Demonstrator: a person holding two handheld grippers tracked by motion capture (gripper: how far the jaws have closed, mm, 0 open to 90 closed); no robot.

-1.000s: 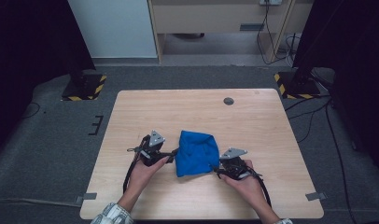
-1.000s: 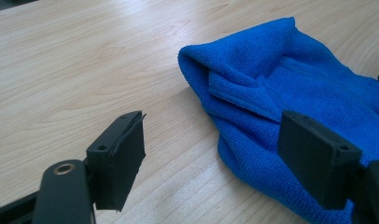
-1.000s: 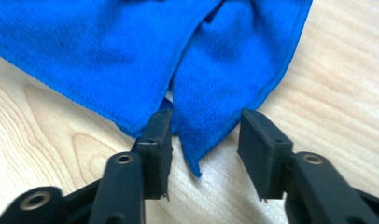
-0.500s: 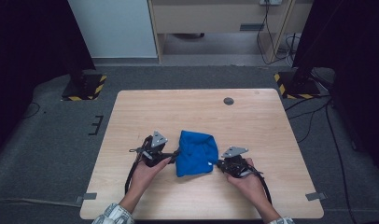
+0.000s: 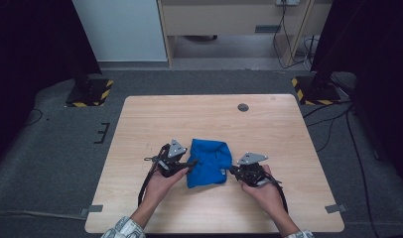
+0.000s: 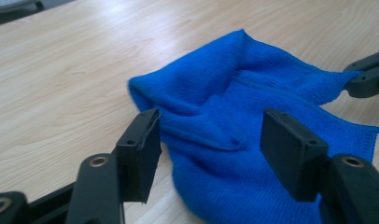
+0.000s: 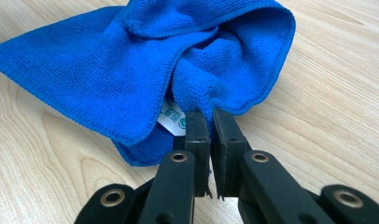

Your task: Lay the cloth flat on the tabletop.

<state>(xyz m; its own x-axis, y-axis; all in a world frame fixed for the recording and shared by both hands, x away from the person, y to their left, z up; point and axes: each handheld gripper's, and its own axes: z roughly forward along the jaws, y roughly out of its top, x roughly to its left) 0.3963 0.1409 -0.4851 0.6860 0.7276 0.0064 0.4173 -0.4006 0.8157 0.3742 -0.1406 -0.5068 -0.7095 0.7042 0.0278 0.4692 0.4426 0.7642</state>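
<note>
Right gripper tips, clamped, partly buried in blue cloth folds.

Light wooden table, pale grain, standing on grey carpeted floor. Near the front middle, lying directly on the wood: a crumpled blue cloth, folded over itself, with a small white label peeking from one edge. Toward the far edge, well apart from the cloth, a small dark round disc set in the tabletop.
</note>
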